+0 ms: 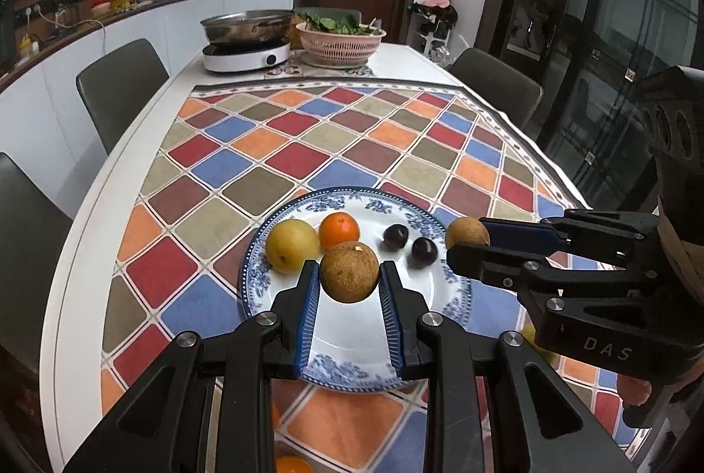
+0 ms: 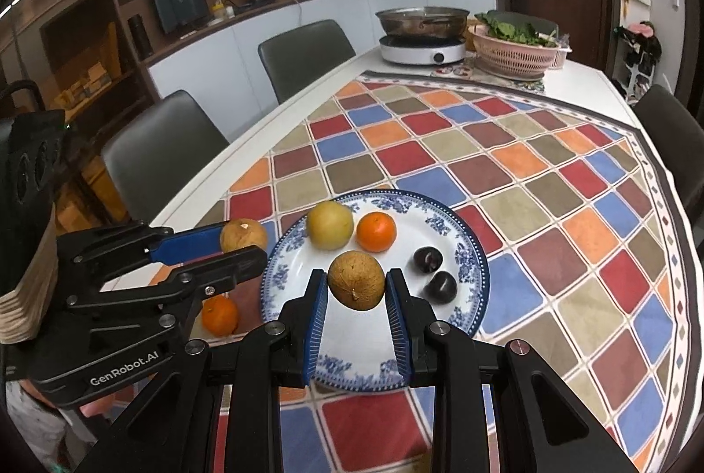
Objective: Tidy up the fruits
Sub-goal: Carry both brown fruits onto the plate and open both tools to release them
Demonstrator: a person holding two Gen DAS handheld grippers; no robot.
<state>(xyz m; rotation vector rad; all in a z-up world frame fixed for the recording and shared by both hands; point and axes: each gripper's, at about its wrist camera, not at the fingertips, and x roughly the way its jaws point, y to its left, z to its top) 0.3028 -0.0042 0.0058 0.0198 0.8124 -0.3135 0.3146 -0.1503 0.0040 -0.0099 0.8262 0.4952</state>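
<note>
A blue-and-white plate point(image 1: 352, 341) point(image 2: 361, 354) lies on the chequered cloth. On it sit a yellow pear point(image 1: 292, 246) point(image 2: 330, 225), an orange point(image 1: 339, 230) point(image 2: 375, 232) and two dark plums point(image 1: 395, 237) point(image 2: 442, 286). My left gripper point(image 1: 350, 275) point(image 2: 244, 248) is shut on a round brown fruit point(image 1: 350, 273) point(image 2: 243, 235), over the plate's near part in its own view. My right gripper point(image 2: 356, 281) point(image 1: 466, 242) is shut on a second brown fruit point(image 2: 356, 279) point(image 1: 466, 233), held above the plate.
A loose orange point(image 2: 220, 314) lies on the cloth just left of the plate. At the table's far end stand an induction cooker with a pan point(image 1: 246, 55) and a pink colander of greens point(image 1: 339, 42). Grey chairs point(image 1: 119, 86) point(image 1: 497, 77) flank the table.
</note>
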